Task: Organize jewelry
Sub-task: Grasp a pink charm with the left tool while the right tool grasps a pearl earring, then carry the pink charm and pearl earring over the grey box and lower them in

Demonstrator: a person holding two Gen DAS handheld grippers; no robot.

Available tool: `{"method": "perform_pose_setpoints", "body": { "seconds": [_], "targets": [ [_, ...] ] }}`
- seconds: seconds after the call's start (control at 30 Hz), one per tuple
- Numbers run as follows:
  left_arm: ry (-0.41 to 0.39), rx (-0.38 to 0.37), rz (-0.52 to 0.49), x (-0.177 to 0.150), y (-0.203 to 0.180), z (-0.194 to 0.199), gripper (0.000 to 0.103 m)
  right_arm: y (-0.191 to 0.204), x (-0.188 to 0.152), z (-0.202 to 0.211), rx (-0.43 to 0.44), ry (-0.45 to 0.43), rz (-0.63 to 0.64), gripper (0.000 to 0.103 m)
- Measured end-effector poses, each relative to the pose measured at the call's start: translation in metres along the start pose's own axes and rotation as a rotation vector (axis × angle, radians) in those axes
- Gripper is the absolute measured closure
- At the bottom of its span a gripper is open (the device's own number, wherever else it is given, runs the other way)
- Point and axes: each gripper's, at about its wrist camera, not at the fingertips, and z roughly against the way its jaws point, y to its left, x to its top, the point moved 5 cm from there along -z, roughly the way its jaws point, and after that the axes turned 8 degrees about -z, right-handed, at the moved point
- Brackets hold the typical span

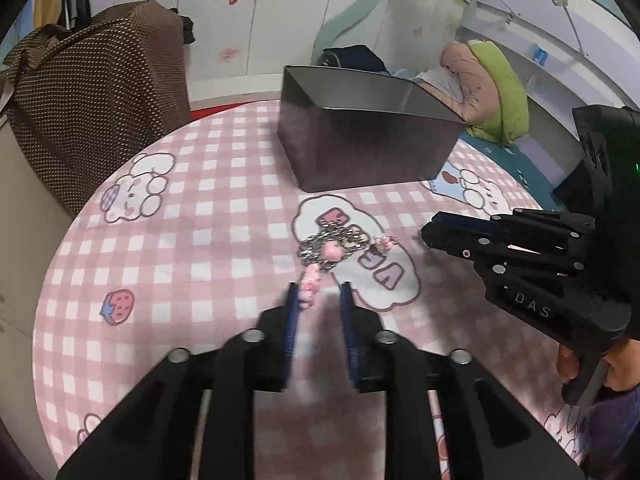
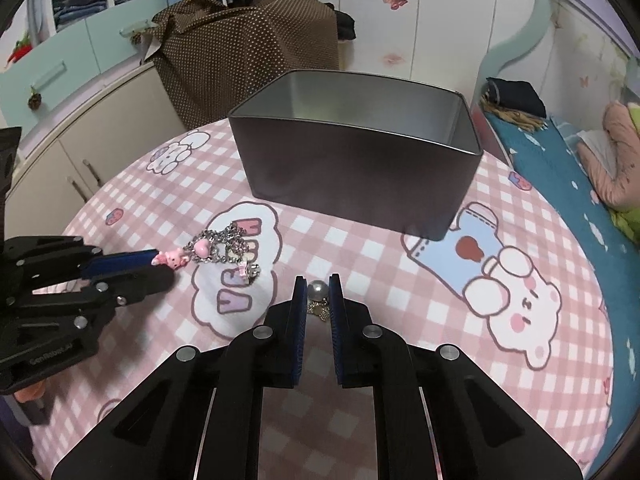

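Observation:
A silver chain with a pink heart and a pink bear charm (image 1: 332,244) (image 2: 224,244) lies heaped on the pink checked tablecloth (image 1: 180,240). My left gripper (image 1: 320,290) (image 2: 156,264) is open. The bear charm (image 1: 308,290) rests against its left fingertip and nothing is pressed between the pads. My right gripper (image 2: 318,282) (image 1: 430,234) is shut on a pearl earring (image 2: 318,291), whose gold part hangs below the pearl. An open grey metal tin (image 2: 352,176) (image 1: 360,148) stands behind the jewelry, and its visible inside is bare.
A brown dotted bag (image 2: 248,52) (image 1: 100,92) stands behind the table at the left. A cabinet (image 2: 80,140) is beside it. A bed with a teal sheet (image 2: 560,160) and folded bedding runs along the right.

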Motion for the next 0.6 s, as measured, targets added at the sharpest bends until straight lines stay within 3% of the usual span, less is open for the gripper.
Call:
{"method": "perform_pose_setpoints", "body": {
  "seconds": [0.07, 0.1, 0.37, 0.5, 0.6],
  "targets": [
    [0.001, 0.033, -0.023, 0.002, -0.003, -0.002, 0.084, -0.001, -0.001, 0.003, 0.001, -0.004, -0.003, 0.091],
    [0.005, 0.053, -0.034, 0.002, -0.004, -0.003, 0.097, -0.002, -0.001, 0.004, 0.002, -0.005, -0.004, 0.091],
    [-0.047, 0.065, -0.118, 0.013, -0.016, 0.021, 0.097, -0.015, -0.001, 0.019, 0.011, -0.027, -0.038, 0.091],
    [-0.097, 0.01, -0.113, 0.025, -0.022, 0.04, 0.097, -0.017, 0.003, 0.028, 0.031, -0.043, -0.057, 0.091],
    [-0.074, 0.01, -0.112, 0.027, -0.022, 0.037, 0.097, -0.019, 0.004, 0.035, 0.039, -0.054, -0.063, 0.091]
  ]
}}
